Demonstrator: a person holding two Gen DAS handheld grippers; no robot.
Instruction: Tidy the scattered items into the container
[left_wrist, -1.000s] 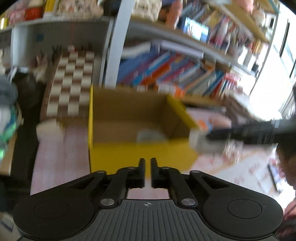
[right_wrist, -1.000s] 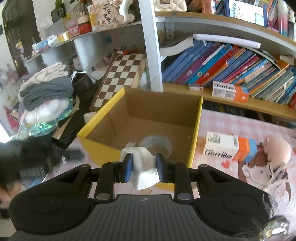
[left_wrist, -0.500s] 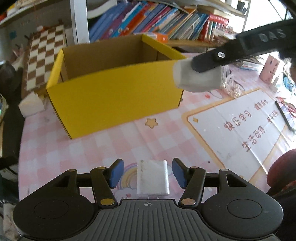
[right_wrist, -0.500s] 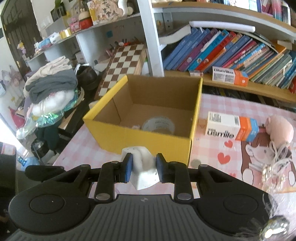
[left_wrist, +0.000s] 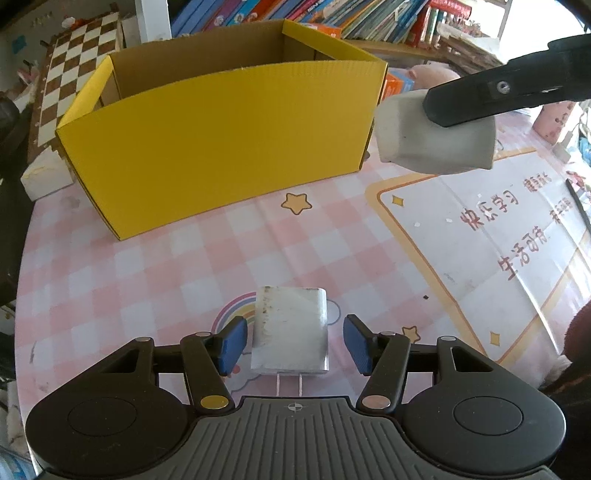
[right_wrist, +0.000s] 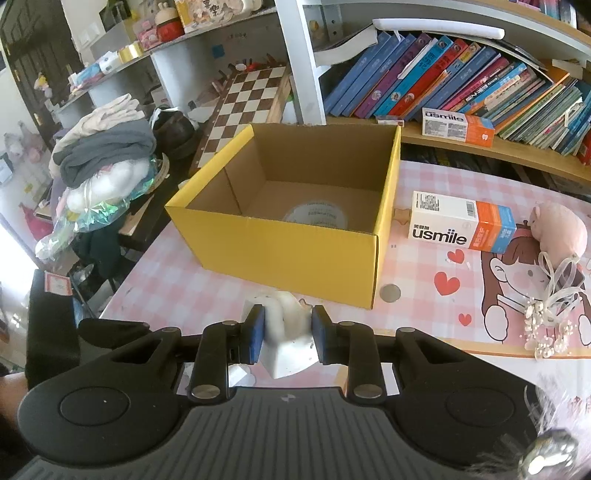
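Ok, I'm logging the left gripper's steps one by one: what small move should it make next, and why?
Probably close the left gripper on the white charger. Its jaws stand open on either side of the charger, which lies flat on the checked tablecloth, not yet gripped. The yellow box stands open just ahead.

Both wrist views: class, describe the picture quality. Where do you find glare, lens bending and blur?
Left wrist view: window glare whitens the top right corner; the yellow box has edges that bow from the fisheye lens; the white charger is sharp. Right wrist view: evenly lit; the shelves curve; the white object between the fingers is slightly smeared.
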